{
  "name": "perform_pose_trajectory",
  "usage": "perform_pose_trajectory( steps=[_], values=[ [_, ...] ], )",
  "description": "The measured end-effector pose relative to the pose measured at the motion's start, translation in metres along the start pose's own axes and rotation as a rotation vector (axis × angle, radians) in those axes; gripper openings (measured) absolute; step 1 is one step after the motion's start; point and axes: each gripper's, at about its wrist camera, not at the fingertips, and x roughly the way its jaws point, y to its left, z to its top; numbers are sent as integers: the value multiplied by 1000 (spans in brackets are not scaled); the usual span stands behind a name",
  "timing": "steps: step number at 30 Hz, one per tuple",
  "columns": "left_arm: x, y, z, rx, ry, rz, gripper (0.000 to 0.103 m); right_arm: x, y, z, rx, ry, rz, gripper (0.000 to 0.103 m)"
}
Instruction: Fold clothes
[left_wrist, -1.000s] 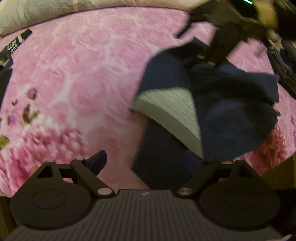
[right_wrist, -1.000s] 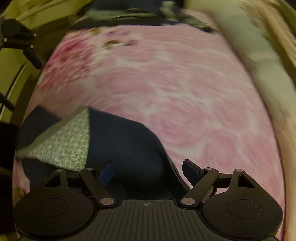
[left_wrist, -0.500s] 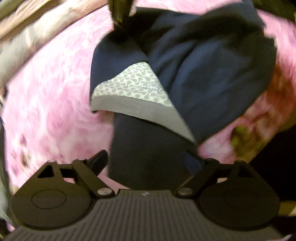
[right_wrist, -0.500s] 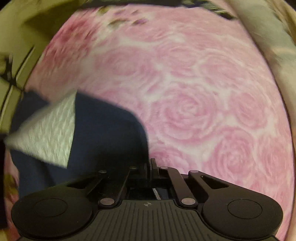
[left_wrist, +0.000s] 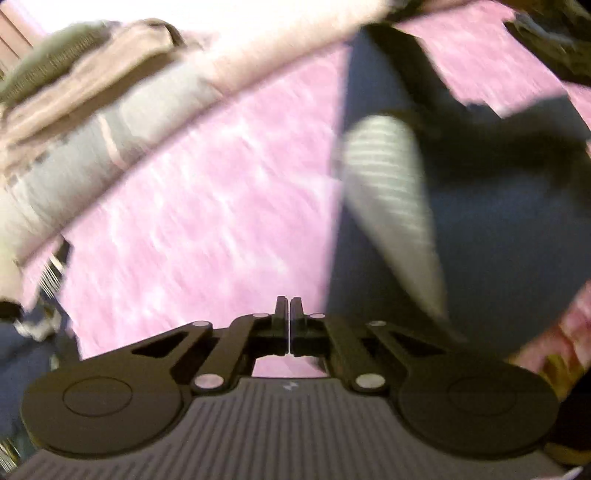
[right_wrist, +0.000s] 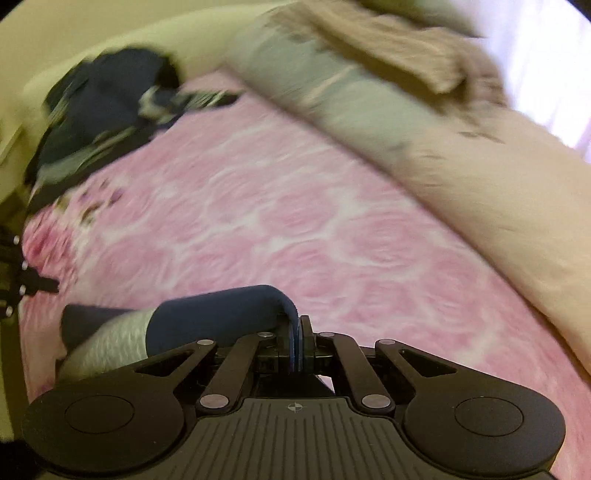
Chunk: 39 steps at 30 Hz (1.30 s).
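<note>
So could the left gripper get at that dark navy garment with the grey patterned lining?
Probably yes: the navy garment hangs just beside the shut left gripper, nothing between them, but its jaws must open first.

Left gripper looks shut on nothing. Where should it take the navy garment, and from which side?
Judging roughly: the navy garment's near straight edge, beside the grey patterned lining. Bring the left gripper in from the pink bedspread side; that edge lies exposed there, opposite the right gripper's pinch.
</note>
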Motion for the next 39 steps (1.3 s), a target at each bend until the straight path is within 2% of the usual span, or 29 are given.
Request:
perform_pose_trajectory(
  steps=[4, 6, 9, 12, 14, 16, 19, 22, 24, 27, 29, 30, 32, 35, 36, 37, 38, 39],
  values=[
    [2, 34, 47, 8, -88, 52, 4, -39, -43, 3, 184, -90, -108, 0],
    [4, 39, 68, -5, -126, 54, 10, -50, -78, 9, 280, -128, -172, 0],
    [9, 27, 82, -15, -139, 30, 17, -52, -141, 16, 449, -184, -279, 0],
    [13, -3, 78, 9, -115, -41, 28, -41, -191, 10, 599, -161, -368, 1],
    [15, -24, 73, 26, -96, -91, 31, -42, -199, -1, 611, -142, -408, 1],
    [19, -48, 67, 40, -71, -156, 35, -47, -191, -20, 573, -114, -423, 1],
    [22, -93, 55, 110, -52, -251, 44, -60, -164, -67, 567, -53, -393, 1],
    [15, -144, 41, 272, -90, -318, 55, -73, -124, -130, 586, 54, -369, 1],
    [9, -182, 31, 423, -134, -384, 60, -86, -100, -171, 628, 123, -372, 1],
    [5, -225, 18, 602, -180, -465, 61, -108, -65, -227, 737, 208, -383, 1],
    [3, -251, 8, 716, -222, -514, 62, -124, -44, -253, 797, 228, -377, 1],
    [2, -261, 5, 762, -240, -528, 62, -132, -34, -266, 826, 237, -374, 1],
    [4, -282, -2, 860, -280, -538, 63, -142, -20, -282, 851, 242, -422, 1],
    [14, -301, -8, 968, -311, -522, 64, -148, -2, -299, 872, 254, -447, 2],
    [17, -305, -11, 1005, -322, -510, 64, -149, 2, -303, 877, 258, -443, 15],
    [21, -310, -13, 1043, -334, -491, 64, -152, 7, -307, 877, 256, -459, 35],
    [24, -314, -15, 1081, -346, -472, 62, -156, 11, -310, 878, 244, -489, 68],
    [28, -315, -14, 1104, -346, -465, 58, -157, 12, -311, 880, 228, -504, 69]
  ],
)
